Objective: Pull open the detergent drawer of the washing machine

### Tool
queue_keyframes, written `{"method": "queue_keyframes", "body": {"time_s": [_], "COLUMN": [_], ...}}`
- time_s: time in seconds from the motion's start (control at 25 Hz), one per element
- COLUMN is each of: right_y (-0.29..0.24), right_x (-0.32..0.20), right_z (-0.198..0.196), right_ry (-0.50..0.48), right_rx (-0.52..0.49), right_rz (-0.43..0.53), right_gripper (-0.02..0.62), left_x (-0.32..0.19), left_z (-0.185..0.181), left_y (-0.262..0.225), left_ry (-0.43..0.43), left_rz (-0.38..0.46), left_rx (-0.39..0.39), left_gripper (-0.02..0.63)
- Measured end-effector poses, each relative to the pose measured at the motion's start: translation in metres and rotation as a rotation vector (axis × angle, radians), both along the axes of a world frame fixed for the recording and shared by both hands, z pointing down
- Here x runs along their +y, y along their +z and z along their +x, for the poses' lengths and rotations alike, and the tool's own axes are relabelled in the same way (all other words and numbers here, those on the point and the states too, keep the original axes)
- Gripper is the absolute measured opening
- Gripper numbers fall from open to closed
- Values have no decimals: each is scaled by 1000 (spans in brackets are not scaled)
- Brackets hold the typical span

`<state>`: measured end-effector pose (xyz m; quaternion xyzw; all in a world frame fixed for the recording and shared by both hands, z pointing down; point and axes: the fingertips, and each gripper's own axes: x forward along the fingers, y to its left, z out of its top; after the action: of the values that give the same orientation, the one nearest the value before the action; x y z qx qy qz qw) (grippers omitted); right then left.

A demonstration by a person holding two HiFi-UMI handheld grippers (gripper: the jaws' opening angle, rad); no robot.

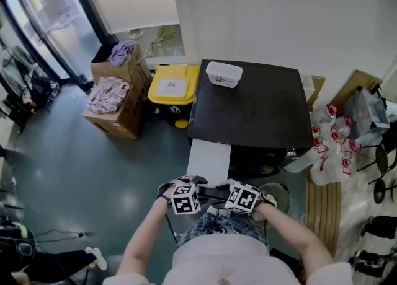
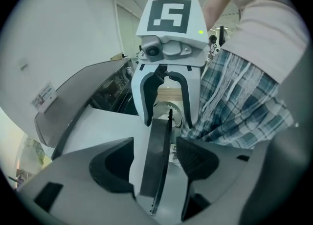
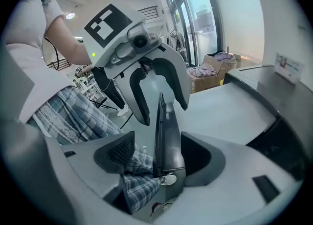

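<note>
While the detergent drawer (image 1: 209, 161) is already standing far out of the washing machine (image 1: 248, 107), at its front left corner, we are judging the pull all but done and the letting-go as the step in hand. The left gripper (image 2: 155, 168) and the right gripper (image 3: 159, 156) are facing each other, each with jaws spread and the drawer's dark front panel (image 3: 168, 131) standing between the pads, unpinched. Next we are needing to slide both claws off sideways without nudging it. A white tub (image 1: 223, 74) is sitting on the lid. A yellow-lidded bin (image 1: 173, 84) and cardboard boxes (image 1: 115, 101) are standing well apart, blocking nothing.
</note>
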<state>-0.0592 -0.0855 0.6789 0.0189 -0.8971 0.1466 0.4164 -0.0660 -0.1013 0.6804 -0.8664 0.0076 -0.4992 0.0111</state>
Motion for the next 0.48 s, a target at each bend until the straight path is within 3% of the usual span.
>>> {"method": "queue_keyframes", "body": {"time_s": [0.12,0.2,0.48], "right_y": [-12,-24,-96], "right_x": [-16,-33,-115], "right_z": [7,13,68], "right_ry": [47,106,447], "right_rx": [-49,-109,-364], "right_rz": [14,30,224], "right_gripper": [305,291,193], "left_x": [-17,-34,-112], "left_z": [3,6,18], "left_y": [-14,-30,-104], "left_ry": [-53,-102,-336], "left_rz": [24,30,131], "left_rx": [50,129,412], "left_gripper": [265,264,195]}}
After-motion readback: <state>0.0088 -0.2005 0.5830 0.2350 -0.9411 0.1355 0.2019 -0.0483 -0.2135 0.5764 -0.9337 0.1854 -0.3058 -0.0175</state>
